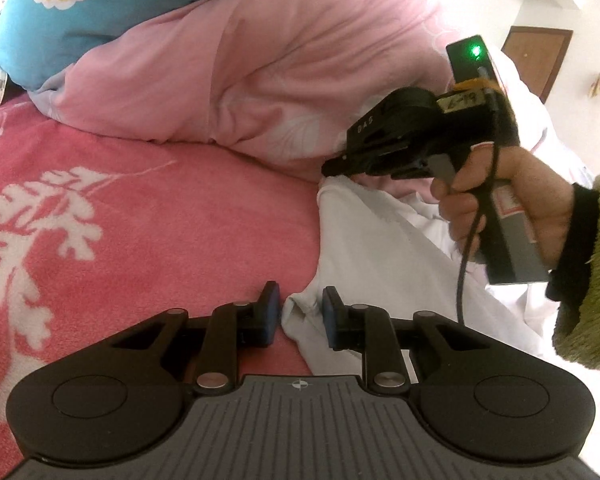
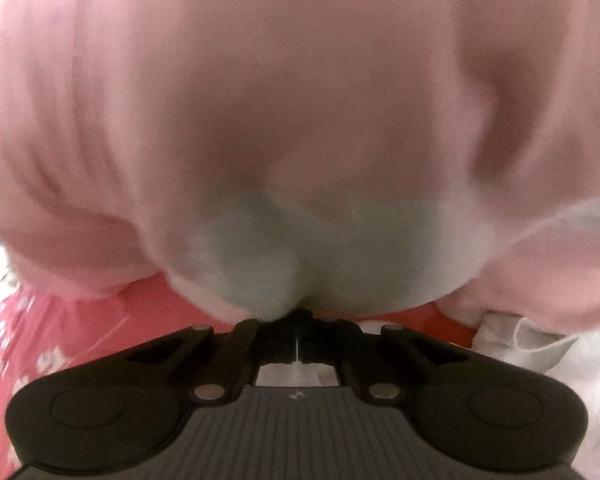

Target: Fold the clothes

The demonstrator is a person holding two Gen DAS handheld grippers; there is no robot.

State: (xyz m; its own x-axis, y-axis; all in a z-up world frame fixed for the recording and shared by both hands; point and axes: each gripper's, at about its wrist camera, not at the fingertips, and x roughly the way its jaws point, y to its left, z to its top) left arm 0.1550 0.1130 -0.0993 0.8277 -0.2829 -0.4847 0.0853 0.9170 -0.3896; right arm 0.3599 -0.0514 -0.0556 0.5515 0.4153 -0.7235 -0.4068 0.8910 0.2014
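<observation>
A white garment (image 1: 364, 248) lies on a red blanket (image 1: 160, 208). My left gripper (image 1: 301, 314) has closed its blue pads on a folded near corner of the garment, which fills the gap between them. Farther off, a hand (image 1: 512, 200) in a green fleece sleeve holds my right gripper (image 1: 331, 169) with its tips at the garment's far corner. In the right wrist view the right gripper (image 2: 298, 320) has its jaws together with a thin strip of white cloth pinched between them. More of the white garment (image 2: 540, 352) shows at the right.
A bulky pink quilt (image 1: 240, 72) is heaped just behind the garment and fills the right wrist view (image 2: 300, 100). A blue cushion (image 1: 80, 12) sits on it at the far left. The red blanket with white leaf print stretches to the left.
</observation>
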